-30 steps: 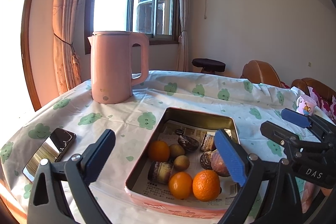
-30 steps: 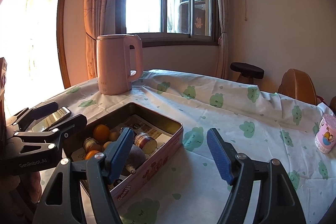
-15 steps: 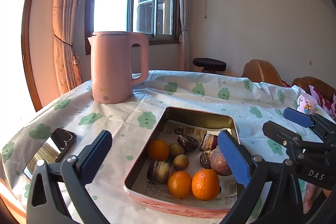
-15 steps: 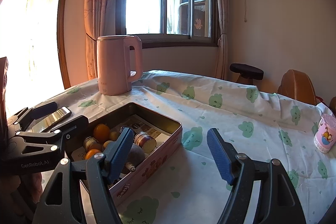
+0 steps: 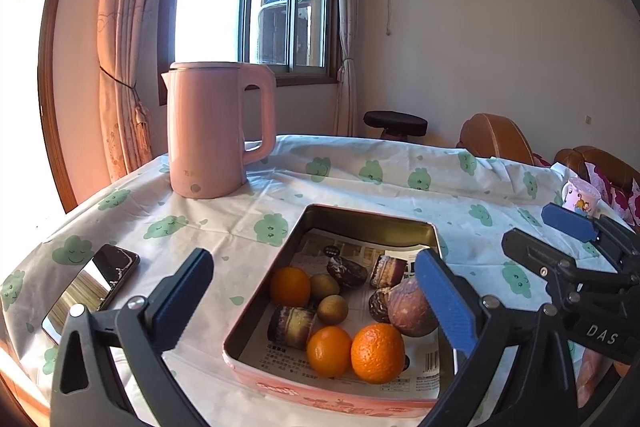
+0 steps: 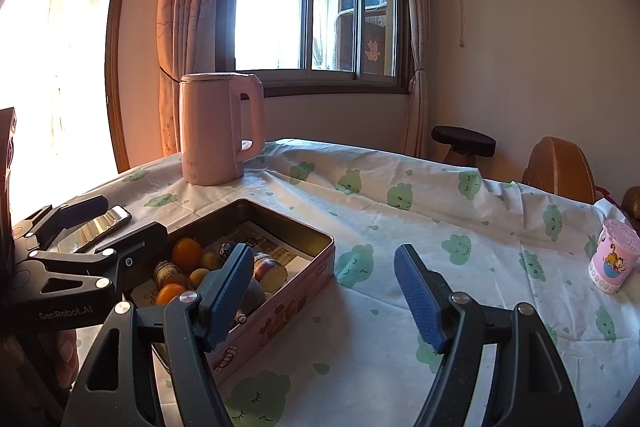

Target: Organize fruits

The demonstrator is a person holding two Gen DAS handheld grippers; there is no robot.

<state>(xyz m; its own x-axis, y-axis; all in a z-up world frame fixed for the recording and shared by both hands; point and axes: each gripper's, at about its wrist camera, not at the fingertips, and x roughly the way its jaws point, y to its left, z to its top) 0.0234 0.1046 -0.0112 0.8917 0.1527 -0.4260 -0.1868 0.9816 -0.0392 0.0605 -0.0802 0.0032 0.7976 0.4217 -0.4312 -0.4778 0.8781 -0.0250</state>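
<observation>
Sunlit room, desk (image 5: pixel 360 187) under a white cloth with green cloud print. Pink kettle (image 5: pixel 216 131) at the far left by the window, phone (image 5: pixel 92 287) near left edge, pink cup (image 6: pixel 614 261) far right. Pink tin (image 5: pixel 332 391) lined with newspaper holds three oranges (image 5: pixel 376 347), two kiwis (image 5: pixel 333 309) and several dark brown fruits. Left claw (image 5: pixel 316 303) hangs above the tin's near end, jaws just opened to full width, gripping nothing. Right claw (image 6: pixel 324 293) beside the tin over bare cloth, jaws apart, empty.
</observation>
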